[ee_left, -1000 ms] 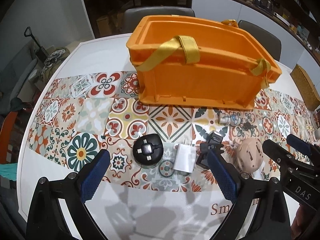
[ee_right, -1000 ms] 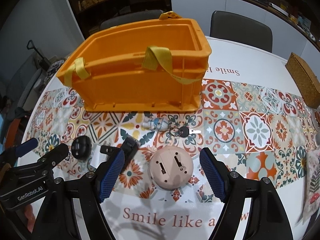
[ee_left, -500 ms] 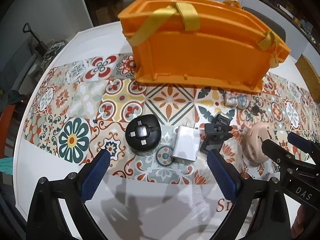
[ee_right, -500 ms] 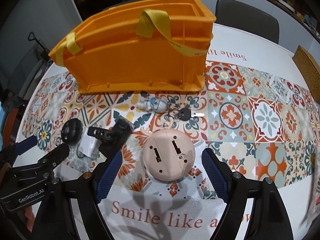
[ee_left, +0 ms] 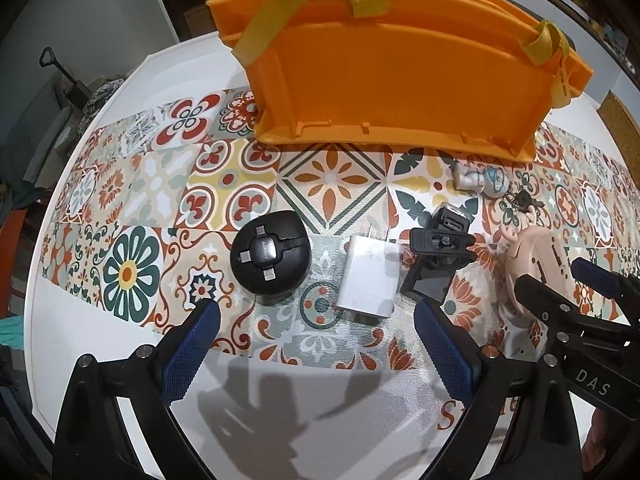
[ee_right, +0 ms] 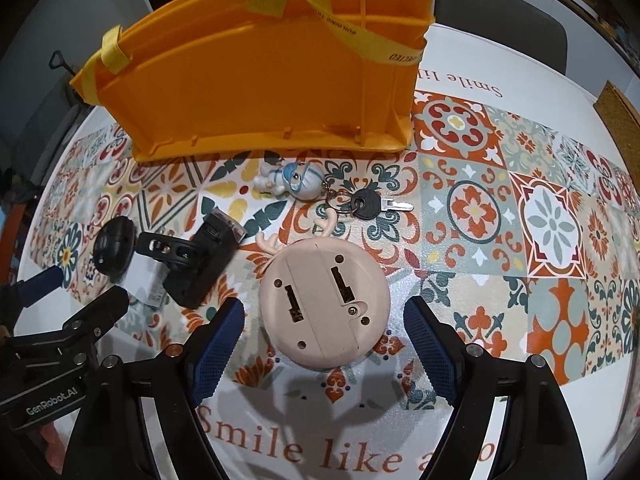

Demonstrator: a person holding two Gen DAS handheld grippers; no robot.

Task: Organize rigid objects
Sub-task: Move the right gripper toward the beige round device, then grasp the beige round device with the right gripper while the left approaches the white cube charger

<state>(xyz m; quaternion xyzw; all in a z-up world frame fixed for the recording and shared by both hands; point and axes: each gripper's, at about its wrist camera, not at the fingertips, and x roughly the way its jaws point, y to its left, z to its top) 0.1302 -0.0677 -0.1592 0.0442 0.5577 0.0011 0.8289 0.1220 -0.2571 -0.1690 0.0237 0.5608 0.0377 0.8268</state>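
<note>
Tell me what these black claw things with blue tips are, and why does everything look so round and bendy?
They are grippers, two-fingered tongs that a person holds, one in each hand. Each carries a small camera with a very wide lens, which bends the picture. One picture looks along the left gripper, the other along the right gripper. Both are open and hold nothing. On the patterned tablecloth stands an orange crate with yellow straps. In front of it lie a black round gadget, a white charger, a black clip-like device, a pink round toy with antlers lying between the right gripper's fingers, and a key on a ring with a little figure.
</note>
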